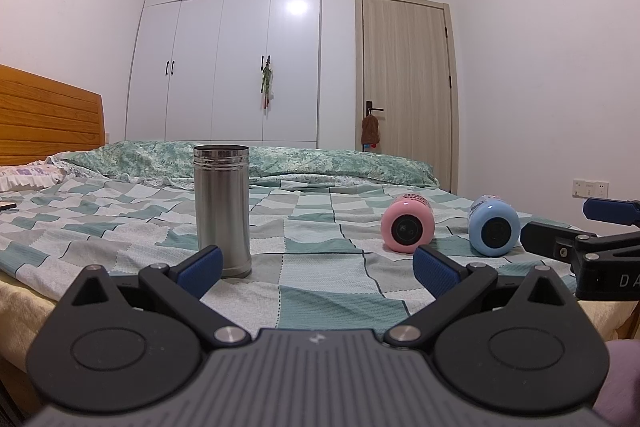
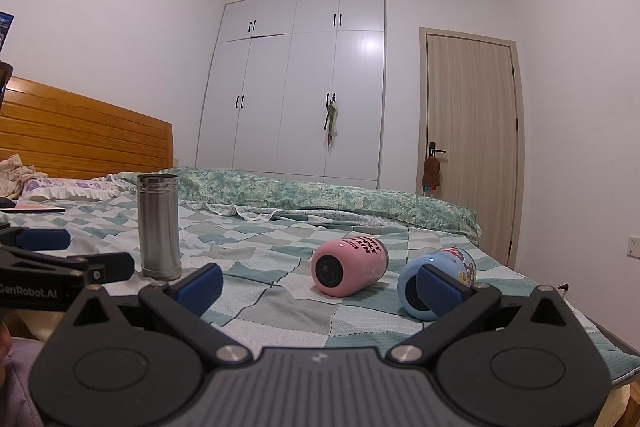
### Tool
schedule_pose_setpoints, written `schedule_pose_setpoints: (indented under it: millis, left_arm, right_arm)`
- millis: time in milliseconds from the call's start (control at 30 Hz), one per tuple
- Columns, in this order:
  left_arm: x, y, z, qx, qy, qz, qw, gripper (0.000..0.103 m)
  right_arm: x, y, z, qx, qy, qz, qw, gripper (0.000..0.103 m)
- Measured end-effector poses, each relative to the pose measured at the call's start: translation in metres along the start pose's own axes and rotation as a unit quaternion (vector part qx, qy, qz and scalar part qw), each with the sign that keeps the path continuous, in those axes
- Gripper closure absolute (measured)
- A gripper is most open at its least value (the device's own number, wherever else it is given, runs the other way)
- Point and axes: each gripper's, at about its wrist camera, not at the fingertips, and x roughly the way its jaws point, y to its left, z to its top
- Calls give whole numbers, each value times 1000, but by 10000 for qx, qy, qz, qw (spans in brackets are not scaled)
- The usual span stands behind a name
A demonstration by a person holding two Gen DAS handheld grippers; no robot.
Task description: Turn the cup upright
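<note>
A steel cup (image 1: 222, 209) stands upright on the checked bedspread (image 1: 320, 267); it also shows in the right wrist view (image 2: 159, 227). A pink cup (image 1: 408, 223) and a blue cup (image 1: 494, 225) lie on their sides, bases toward me; in the right wrist view the pink cup (image 2: 349, 265) lies at the middle and the blue cup (image 2: 438, 283) to its right. My left gripper (image 1: 318, 273) is open and empty, its left finger just in front of the steel cup. My right gripper (image 2: 320, 287) is open and empty, its right finger in front of the blue cup.
A green quilt (image 1: 256, 159) is bunched along the bed's far side. A wooden headboard (image 1: 48, 119) stands at the left. A white wardrobe (image 1: 232, 47) and a door (image 1: 406, 83) are behind. A flat object (image 2: 36, 209) lies near the pillow.
</note>
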Motion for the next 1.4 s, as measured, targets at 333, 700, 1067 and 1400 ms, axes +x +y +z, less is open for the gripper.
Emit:
schedule_pose_setpoints:
  millis: [333,700,1067,1400]
  left_arm:
    - [0,0,0,-4,0,0,10000,0]
    - [0,0,0,-7,3,-2,10000,0]
    - [29,-13,23,402,411,-575,9967,0]
    - [117,-28,75,918,770,-1341,9837,0]
  right_arm:
    - [0,0,0,-2,2,-1,10000,0]
    - [0,2,-1,-5,0,-2,10000,0]
    - [10,-9,9,61,185,-16,9998,0]
    - [56,-44,39,-66,656,-385,9971,0]
